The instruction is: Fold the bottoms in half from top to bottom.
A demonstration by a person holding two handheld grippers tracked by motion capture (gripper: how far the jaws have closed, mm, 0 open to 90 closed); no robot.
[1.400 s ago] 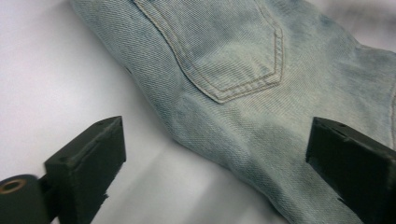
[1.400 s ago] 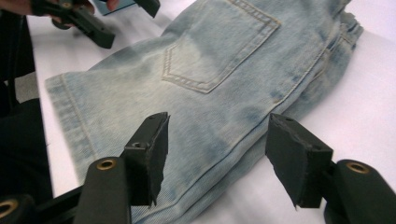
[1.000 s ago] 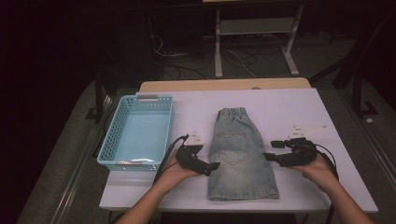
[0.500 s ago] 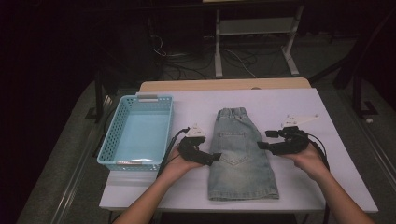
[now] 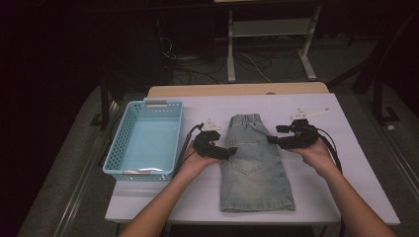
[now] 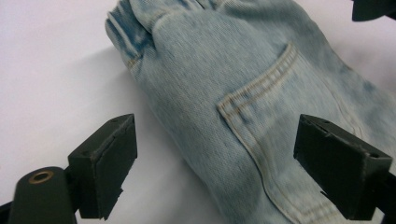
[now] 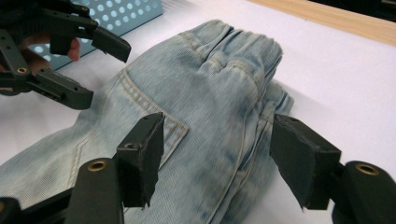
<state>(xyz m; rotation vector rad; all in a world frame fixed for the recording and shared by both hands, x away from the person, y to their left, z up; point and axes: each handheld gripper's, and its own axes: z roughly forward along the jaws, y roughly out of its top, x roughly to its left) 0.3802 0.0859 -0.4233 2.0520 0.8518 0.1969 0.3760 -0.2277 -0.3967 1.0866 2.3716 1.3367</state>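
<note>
Both spread claws, left claw (image 5: pixel 231 149) just closing a bit, right claw (image 5: pixel 271 139), reach for the shorts (image 5: pixel 254 165) mid-bench, basket (image 5: pixel 146 137) at nine o'clock; next, pinch both sides.

In the high view both grippers climbed from the lower part of the frame toward its middle. The left gripper (image 5: pixel 230 151) travelled up along the left edge of the denim shorts (image 5: pixel 254 168), its jaws closing a little yet not pinching the cloth. The right gripper (image 5: pixel 272 139) slid up and leftward, from clear of the shorts to their right edge.
</note>
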